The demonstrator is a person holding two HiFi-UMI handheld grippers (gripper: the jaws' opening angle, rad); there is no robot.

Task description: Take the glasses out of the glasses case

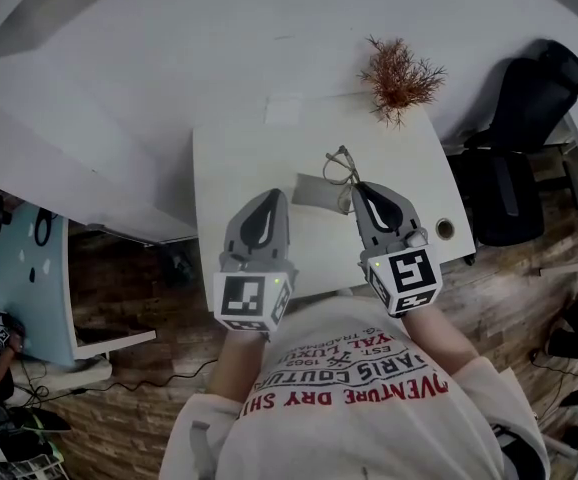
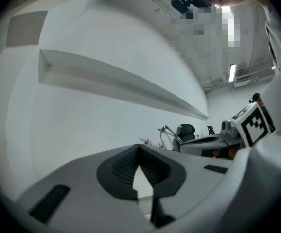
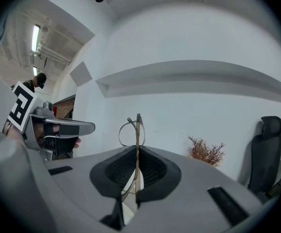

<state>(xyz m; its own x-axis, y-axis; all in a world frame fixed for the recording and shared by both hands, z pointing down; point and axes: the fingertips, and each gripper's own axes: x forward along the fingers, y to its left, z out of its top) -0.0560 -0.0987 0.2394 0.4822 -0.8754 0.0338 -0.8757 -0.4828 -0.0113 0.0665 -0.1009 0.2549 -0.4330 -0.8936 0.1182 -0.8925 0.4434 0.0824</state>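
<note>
Nearest, the two marker cubes sit just past the table's front edge, over the person's shirt. The left gripper hovers over the white table with its jaws pressed together at the tips and nothing between them (its own view shows only a small empty gap behind the meeting pads). Bare tabletop runs from it out to the table's left edge, and beyond that edge is wood floor.

The right gripper is clamped on the glasses. In the right gripper view a thin metal part of the frame stands upright between the pads, with a lens rim above the jaw tips. The glasses are lifted clear of the grey glasses case, which lies flat on the table between the two grippers, just beside the right jaws. A small round hole sits close to the table's right edge, near the right gripper.

Further back, open tabletop continues to a dried reddish plant at the far edge against the white wall. A black chair stands off the table's right side.
</note>
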